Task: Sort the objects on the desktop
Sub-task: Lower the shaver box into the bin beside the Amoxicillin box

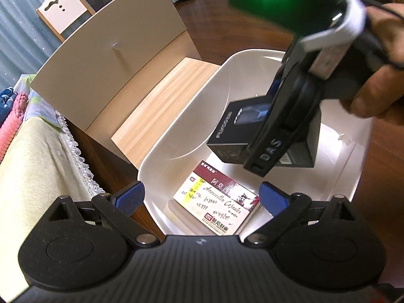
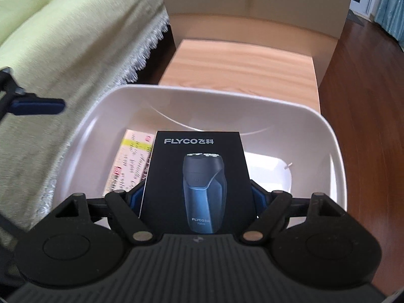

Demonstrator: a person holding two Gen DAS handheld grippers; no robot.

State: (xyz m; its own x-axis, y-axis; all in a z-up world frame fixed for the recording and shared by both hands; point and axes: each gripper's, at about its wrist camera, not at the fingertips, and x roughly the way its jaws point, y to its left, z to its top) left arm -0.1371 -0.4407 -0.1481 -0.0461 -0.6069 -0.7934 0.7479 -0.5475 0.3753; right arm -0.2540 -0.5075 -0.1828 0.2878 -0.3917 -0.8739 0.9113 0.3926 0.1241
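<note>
left gripper: lower centre, fingers spread, nothing between | medicine box: flat on bin floor, lower centre | white bin: centre | shaver box: centre, pinched by right gripper over bin

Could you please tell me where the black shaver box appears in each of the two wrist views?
Left wrist: black shaver box right of centre, in the right claw, over the white tub.
Right wrist: centre foreground.
Shared landmark: medicine box in the tub.
</note>
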